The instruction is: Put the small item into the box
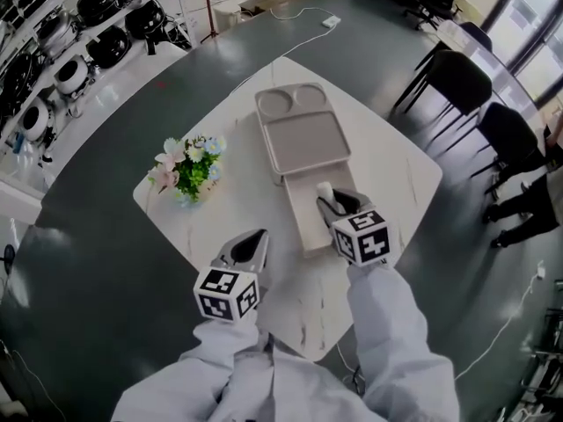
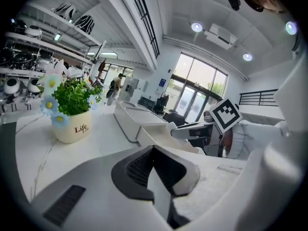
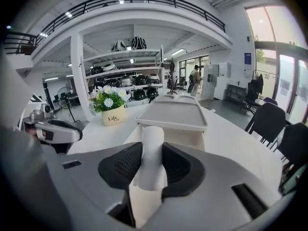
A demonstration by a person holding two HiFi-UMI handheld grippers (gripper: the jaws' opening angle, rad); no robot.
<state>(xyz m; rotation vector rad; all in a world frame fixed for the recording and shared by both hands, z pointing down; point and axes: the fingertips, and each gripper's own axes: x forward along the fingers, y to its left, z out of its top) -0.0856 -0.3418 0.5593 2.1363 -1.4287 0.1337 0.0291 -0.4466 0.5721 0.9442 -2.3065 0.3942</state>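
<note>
Beige box (image 1: 303,139); white grey-veined table (image 1: 396,174); white small roll (image 3: 153,148); cream pot (image 2: 72,129), green leaves (image 2: 74,97), pale blue and pink flowers (image 2: 49,104); black-and-white marker cubes (image 1: 227,293)

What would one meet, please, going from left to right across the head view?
Shelf of round black-and-white gear → potted flowers → left gripper → right gripper, clamped on the small white item → black chairs.

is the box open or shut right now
Open: the lid sits shifted to the far end, so the near part of the box is uncovered in the head view.
</note>
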